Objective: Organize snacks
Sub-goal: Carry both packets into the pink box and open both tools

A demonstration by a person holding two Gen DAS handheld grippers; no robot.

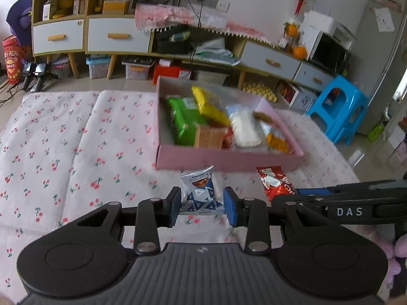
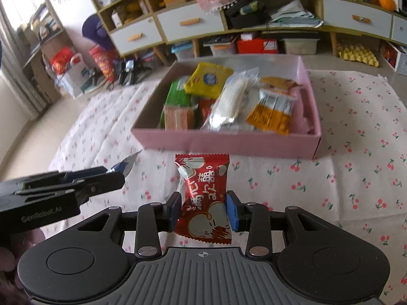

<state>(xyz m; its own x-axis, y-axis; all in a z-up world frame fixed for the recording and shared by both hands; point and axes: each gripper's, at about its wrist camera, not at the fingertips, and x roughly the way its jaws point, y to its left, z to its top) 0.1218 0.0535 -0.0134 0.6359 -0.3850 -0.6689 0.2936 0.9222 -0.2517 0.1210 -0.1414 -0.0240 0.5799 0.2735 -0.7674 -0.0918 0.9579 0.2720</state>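
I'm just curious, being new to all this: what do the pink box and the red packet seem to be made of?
The pink box looks like matte cardboard: thin flat walls, sharp folded corners, no shine. The red packet, pinched in the right gripper, looks like glossy printed plastic or foil film: it wrinkles, catches light, and has a crimped, serrated end seal. The exact film cannot be told.

Left gripper (image 1: 202, 204) and right gripper (image 2: 203, 208) both seemingly clamped.

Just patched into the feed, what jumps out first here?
Each gripper holds a snack: the left gripper pinches a blue-and-white packet, the right gripper a red packet. Just beyond them, on the cherry-print cloth, sits a pink box already full of snacks.
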